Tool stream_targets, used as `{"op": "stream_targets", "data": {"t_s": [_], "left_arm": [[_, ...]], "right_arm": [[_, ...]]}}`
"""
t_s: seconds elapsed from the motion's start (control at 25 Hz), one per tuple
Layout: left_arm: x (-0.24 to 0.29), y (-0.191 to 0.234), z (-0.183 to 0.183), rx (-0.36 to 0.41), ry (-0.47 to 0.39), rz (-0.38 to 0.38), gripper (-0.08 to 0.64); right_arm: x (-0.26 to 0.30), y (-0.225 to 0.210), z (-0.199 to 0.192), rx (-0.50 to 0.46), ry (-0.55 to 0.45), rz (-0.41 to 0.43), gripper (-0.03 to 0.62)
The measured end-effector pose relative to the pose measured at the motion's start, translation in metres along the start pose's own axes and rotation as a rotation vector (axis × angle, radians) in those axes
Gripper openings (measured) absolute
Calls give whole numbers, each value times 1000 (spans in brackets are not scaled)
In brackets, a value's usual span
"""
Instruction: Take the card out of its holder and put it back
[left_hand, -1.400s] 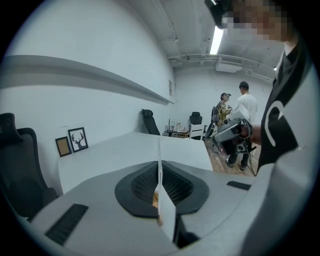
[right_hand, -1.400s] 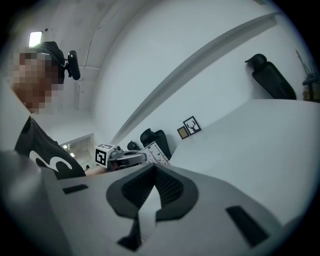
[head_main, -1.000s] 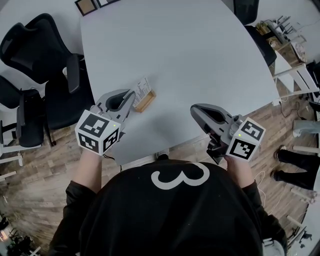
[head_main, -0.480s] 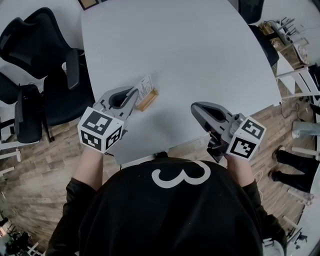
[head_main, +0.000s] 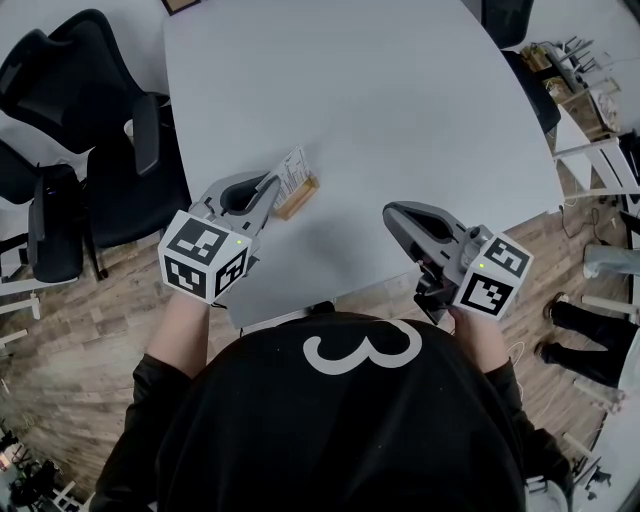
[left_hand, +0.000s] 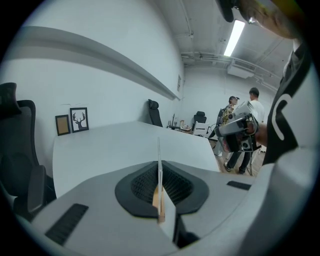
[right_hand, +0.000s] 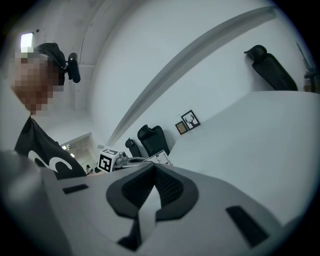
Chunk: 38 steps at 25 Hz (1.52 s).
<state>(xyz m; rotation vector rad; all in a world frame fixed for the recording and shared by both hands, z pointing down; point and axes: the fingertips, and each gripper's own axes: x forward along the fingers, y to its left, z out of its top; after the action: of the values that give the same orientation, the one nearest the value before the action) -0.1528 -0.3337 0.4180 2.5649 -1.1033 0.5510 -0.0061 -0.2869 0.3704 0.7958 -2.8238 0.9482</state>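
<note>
A white printed card (head_main: 293, 172) stands on edge in a small wooden holder (head_main: 296, 200) near the table's front left. My left gripper (head_main: 273, 186) is shut on the card's near edge. In the left gripper view the card (left_hand: 159, 155) shows as a thin upright line pinched between the pads, with the wooden holder (left_hand: 156, 199) just below. My right gripper (head_main: 390, 213) hovers over the table's front right, apart from the card. Its jaws (right_hand: 154, 168) meet with nothing between them.
The white table (head_main: 400, 100) curves away to the far wall. Black office chairs (head_main: 90, 120) crowd the left side. Two framed pictures (left_hand: 71, 121) lean at the table's far end. People (left_hand: 252, 115) stand in the background, and shelving (head_main: 585, 90) is at the right.
The left gripper and the card in it have edged slightly forward and up. The right gripper has stayed in place.
</note>
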Motion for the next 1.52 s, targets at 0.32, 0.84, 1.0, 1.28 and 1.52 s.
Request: {"op": "stream_targets", "data": {"t_s": [0.32, 0.84, 1.0, 1.28, 1.52], "left_arm": [[7, -4, -15, -4, 20, -8, 25], [19, -4, -48, -36, 59, -33, 25], [18, 1, -48, -78, 45, -32, 25], [17, -3, -44, -93, 18, -33, 127], [-3, 3, -27, -173, -78, 8, 207]], "right_arm": [[0, -2, -3, 3, 6, 3, 9], [1, -10, -3, 5, 2, -11, 9], [3, -13, -1, 3, -1, -14, 9], [2, -9, -5, 2, 4, -2, 8], [-4, -1, -6, -7, 14, 4, 9]]}}
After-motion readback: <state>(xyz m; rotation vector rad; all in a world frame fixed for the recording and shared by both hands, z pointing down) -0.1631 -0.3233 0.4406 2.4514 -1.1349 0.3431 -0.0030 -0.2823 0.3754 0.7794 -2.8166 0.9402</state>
